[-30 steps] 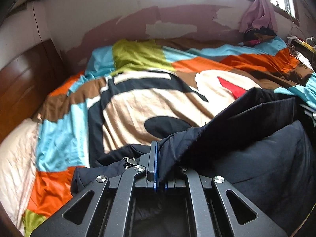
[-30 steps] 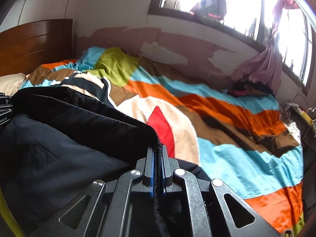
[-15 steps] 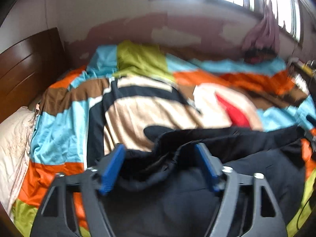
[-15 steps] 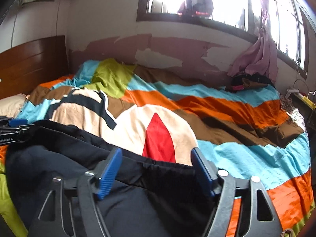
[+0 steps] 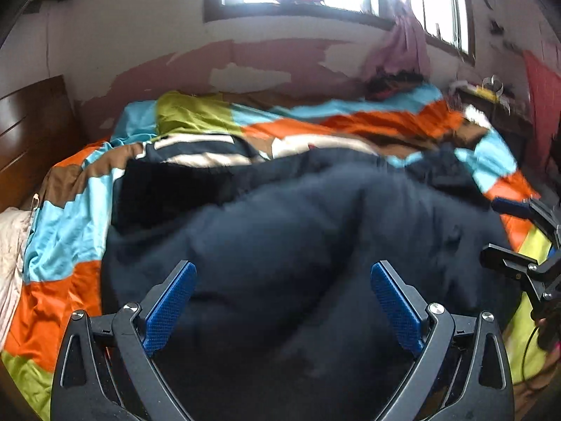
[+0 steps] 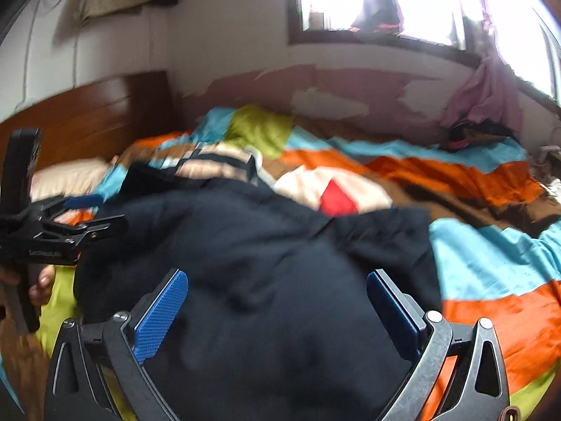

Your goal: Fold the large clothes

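Observation:
A large dark navy jacket (image 5: pixel 280 217) lies bunched on the bed, its far edge folded over toward the wall. My left gripper (image 5: pixel 283 270) hovers at its near edge with jaws opening wide; the cloth lies below the blue pads and is not pinched. In the right wrist view the same jacket (image 6: pixel 263 238) fills the foreground, and my right gripper (image 6: pixel 277 275) is also opening with nothing pressed between its pads. Each gripper shows in the other's view: the right gripper (image 5: pixel 498 231) at the right edge, the left gripper (image 6: pixel 108 210) at the left, held by a hand (image 6: pixel 42 284).
A patchwork bedspread (image 5: pixel 70 210) of blue, orange, brown and green covers the bed (image 6: pixel 491 256). A wooden headboard (image 6: pixel 87 115) and pale pillow (image 6: pixel 70 175) stand at the left. Pink cloth (image 6: pixel 480 94) hangs under the bright window, above a dark heap of clothes (image 5: pixel 392 84).
Both grippers were shut on the jacket's edge a second ago; they have let go and spread wide. Both have drawn back toward the near side, and the jacket has dropped onto the bed.

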